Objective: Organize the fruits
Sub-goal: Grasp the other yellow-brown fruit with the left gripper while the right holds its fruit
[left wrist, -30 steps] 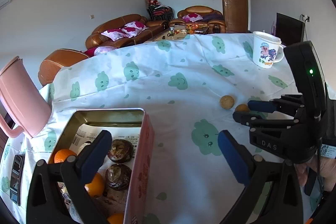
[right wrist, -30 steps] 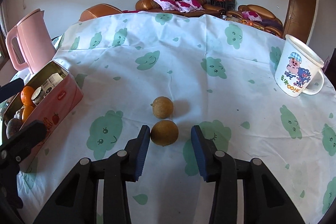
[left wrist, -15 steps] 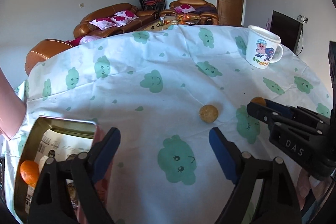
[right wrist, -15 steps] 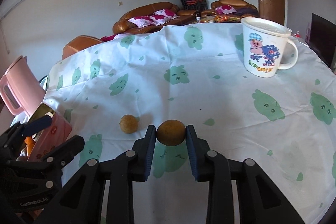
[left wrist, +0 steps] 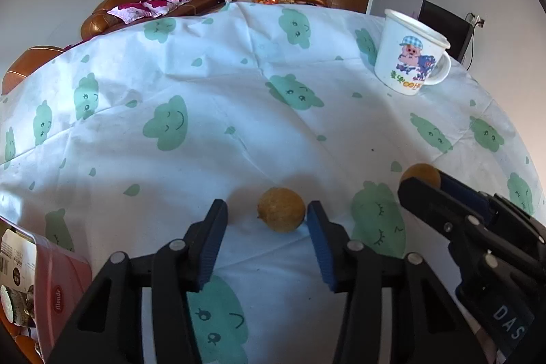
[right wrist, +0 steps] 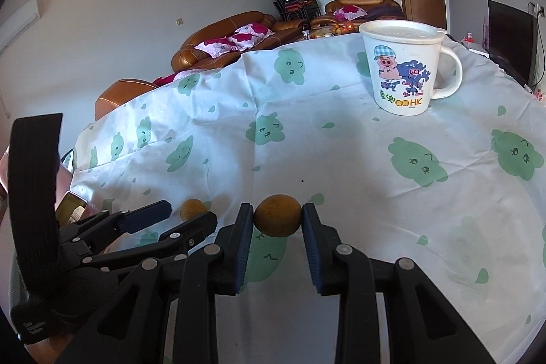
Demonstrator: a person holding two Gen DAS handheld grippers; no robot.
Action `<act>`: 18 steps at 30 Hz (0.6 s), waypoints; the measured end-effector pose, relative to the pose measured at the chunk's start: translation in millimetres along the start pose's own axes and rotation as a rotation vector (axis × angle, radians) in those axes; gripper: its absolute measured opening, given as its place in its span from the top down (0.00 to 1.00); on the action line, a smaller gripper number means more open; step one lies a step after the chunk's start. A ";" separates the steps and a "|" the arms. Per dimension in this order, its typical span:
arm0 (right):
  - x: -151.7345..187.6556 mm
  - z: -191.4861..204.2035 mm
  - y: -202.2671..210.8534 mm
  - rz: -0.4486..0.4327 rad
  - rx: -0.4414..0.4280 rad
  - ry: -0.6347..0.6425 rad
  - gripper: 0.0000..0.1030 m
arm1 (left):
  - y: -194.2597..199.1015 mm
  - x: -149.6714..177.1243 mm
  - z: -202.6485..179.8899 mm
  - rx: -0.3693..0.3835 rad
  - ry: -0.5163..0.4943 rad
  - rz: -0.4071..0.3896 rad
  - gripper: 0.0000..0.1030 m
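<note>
From the left wrist view, our left gripper (left wrist: 266, 220) has its jaws wide open around a small round brown fruit (left wrist: 281, 209) sitting on the counter (left wrist: 211, 111), with the right pad nearly touching it and a clear gap on the left side. The skin looks matte and a bit rough, tan like a longan, with a little nub at one end. Since it's basically a ball on smooth cloth, we'd center the jaws first and close slowly so it doesn't get nudged and roll off. The pink tin (left wrist: 65, 289) peeks in at the bottom left, and that's presumably where the fruit goes. A white cartoon mug (left wrist: 407, 57) stands well apart at the far right, and the right gripper (left wrist: 426, 181) pokes in from the right with a second fruit at its tip. Over in the right wrist view, the right gripper (right wrist: 277, 217) is closed on its own fruit (right wrist: 277, 216), both blue pads pressed against its sides, and it looks held just above the cloth, though we can't tell for sure. The cloth is thin and creased with green smiley clouds, so dragging anything could bunch it; lifting straight up looks safer.
</note>
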State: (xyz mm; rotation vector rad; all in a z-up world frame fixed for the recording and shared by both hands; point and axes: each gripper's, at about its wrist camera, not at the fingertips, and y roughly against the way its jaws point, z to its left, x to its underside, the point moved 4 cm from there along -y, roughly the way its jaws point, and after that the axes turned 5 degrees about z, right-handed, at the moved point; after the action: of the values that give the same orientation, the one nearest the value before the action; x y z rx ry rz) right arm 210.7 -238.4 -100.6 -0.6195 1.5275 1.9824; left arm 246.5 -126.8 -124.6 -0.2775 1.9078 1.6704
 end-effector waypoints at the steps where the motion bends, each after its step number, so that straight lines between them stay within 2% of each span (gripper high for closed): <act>1: 0.1 0.4 -0.3 0.002 -0.001 0.001 0.70 | 0.8 -1.0 -0.2 0.006 -0.001 0.000 0.58; 2: 0.3 0.7 -0.7 0.005 -0.004 0.003 0.70 | 1.8 -1.4 -0.2 0.021 -0.001 -0.003 0.70; 3: 0.4 0.8 -1.1 0.007 -0.005 0.005 0.70 | 3.2 -1.2 0.0 0.027 -0.001 -0.005 0.73; 9: 0.5 7.8 -2.2 0.009 -0.023 0.041 0.70 | 16.0 13.2 3.6 0.057 -0.003 -0.016 0.73; 13: 0.2 13.5 -0.7 0.000 -0.060 0.068 0.70 | 26.8 21.2 6.2 0.040 -0.003 -0.053 0.73; 18: 1.2 17.8 4.1 -0.022 -0.080 0.088 0.70 | 44.5 26.8 3.0 -0.005 -0.025 -0.137 0.73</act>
State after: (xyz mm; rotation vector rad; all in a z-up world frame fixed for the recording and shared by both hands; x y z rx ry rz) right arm 206.6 -221.7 -94.1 -0.7630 1.4918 2.0321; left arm 202.9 -109.5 -102.2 -0.3790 1.8244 1.5811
